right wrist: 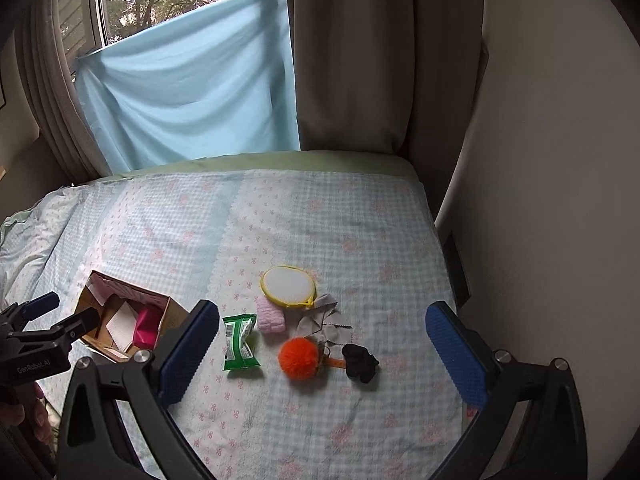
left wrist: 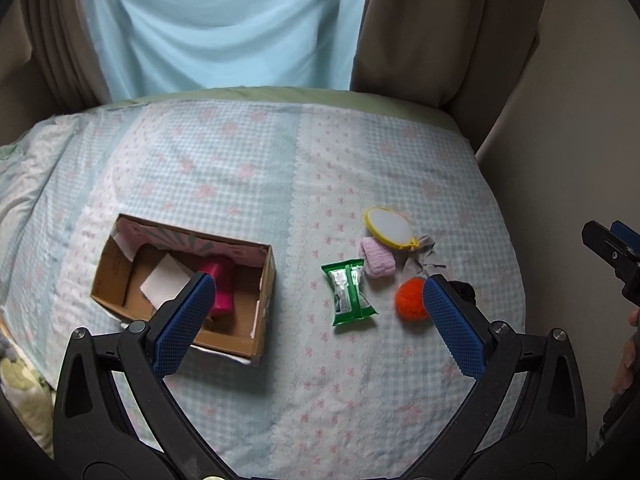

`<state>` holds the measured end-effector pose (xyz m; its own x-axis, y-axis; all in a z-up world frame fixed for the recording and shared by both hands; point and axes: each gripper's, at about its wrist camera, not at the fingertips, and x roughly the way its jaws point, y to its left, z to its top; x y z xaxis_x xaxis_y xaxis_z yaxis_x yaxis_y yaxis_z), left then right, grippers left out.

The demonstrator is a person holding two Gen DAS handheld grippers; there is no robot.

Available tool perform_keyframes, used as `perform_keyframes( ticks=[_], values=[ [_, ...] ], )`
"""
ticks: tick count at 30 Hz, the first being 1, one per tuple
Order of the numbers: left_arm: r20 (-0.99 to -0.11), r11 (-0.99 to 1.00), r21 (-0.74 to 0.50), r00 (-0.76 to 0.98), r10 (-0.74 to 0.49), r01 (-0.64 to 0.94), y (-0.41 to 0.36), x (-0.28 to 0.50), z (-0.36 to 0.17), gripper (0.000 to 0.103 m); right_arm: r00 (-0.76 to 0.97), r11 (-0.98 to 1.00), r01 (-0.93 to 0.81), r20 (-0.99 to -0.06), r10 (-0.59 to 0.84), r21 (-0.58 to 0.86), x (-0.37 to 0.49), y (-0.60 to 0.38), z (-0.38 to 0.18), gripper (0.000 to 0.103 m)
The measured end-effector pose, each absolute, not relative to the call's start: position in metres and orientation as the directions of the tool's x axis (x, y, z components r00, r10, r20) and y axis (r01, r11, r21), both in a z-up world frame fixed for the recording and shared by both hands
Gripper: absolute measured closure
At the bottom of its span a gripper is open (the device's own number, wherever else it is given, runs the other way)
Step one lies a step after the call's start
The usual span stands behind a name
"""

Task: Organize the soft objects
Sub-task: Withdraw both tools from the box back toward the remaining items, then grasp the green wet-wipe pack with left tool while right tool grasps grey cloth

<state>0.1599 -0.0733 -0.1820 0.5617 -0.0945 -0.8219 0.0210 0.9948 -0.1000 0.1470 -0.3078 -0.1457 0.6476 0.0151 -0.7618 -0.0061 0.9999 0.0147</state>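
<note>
"GenRobot.AI" marks the left gripper point(right wrist: 60, 316), spread wide like the right gripper point(right wrist: 322, 344); green packet point(right wrist: 239, 343) text illegible

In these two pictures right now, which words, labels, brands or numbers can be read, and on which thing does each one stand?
"GenRobot.AI": on the black body of the left gripper, seen from the right wrist view.
Green packet: a barcode and small print, too blurred to read.
Cardboard box: faint print on an inner flap, unreadable.
Nothing else carries text.
</note>
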Motion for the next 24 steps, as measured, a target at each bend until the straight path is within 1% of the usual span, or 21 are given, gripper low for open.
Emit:
perform_keyframes(
  ticks=[6,10,18,24],
  values=[
    [-0.854,0.991,-0.131,0.505,-0.123,0.020,-0.103,0.188,-0.249,0.000,0.637,0.999,-0.049,-0.770,0.025,-0.008,0.180,-0.319,-0.191,0.000],
    [-0.869,0.990,-0.138,0.478,-0.127,0.013,-0.118,0.205,-0.298,0.000,0.617,0.995,-0.098,-0.784,0.061,0.000,0.204,-0.324,-0.234,0.000],
    [-0.904,0.993,-0.113,0.416,-0.094,-0.022,-0.133,0.233,-0.399,0.000,0.559,0.972,-0.234,-0.818,0.131,-0.004,0.241,-0.328,-0.330,0.000],
    [-0.918,0.992,-0.111,0.388,-0.082,-0.054,-0.133,0.245,-0.449,0.001,0.513,0.951,-0.309,-0.845,0.152,-0.016,0.266,-0.323,-0.391,0.000]
  ],
)
